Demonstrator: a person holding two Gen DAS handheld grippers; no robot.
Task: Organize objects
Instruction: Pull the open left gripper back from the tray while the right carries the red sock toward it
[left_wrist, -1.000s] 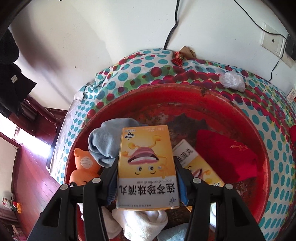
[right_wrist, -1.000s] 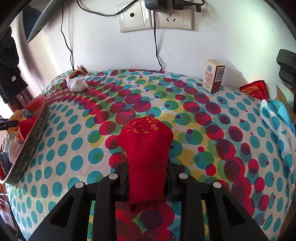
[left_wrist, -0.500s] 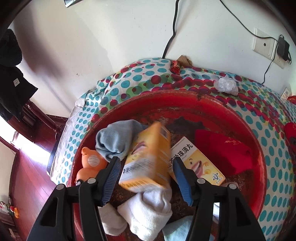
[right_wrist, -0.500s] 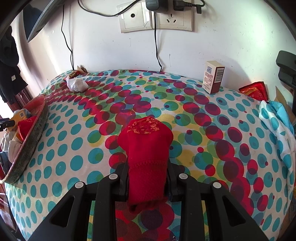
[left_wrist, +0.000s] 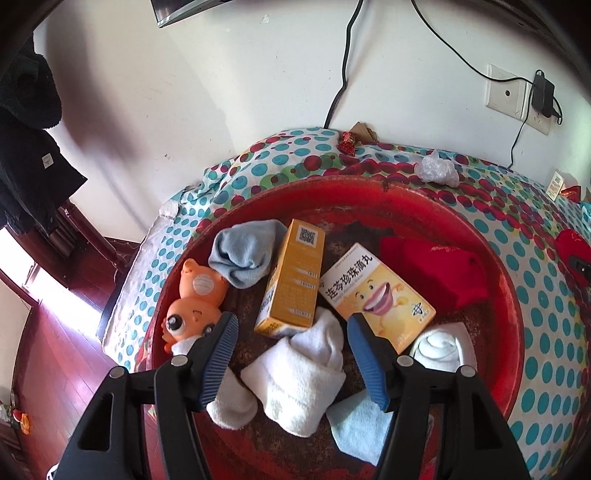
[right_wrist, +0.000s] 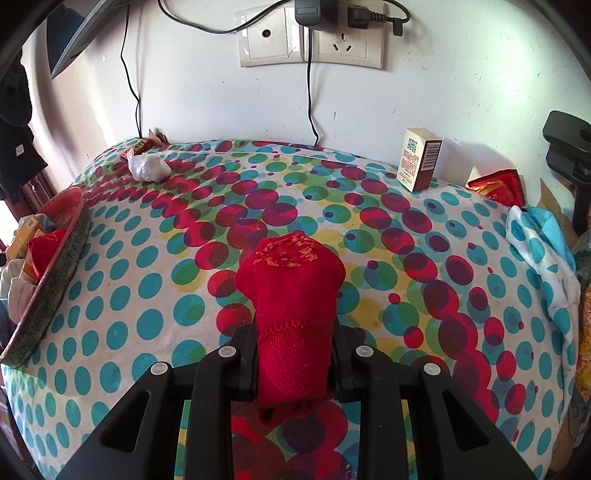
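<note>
left wrist: jaws released over yellow box (left_wrist: 375, 295) reading 连芩珍珠滴丸; right jaws grasping red sock (right_wrist: 293, 314)

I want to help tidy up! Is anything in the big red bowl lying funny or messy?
Yes. The yellow cardboard medicine box lies tilted, its lower end propped on a crumpled white sock. The red round basin itself looks worn, with dark scuffed patches. Nothing looks spilled.

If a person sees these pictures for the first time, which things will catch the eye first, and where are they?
The red sock, clamped in the right hand-held gripper above the polka-dot cloth, stands out first. Next comes the big red basin under the open left hand-held gripper, with two yellow medicine boxes among socks and an orange toy.
</note>
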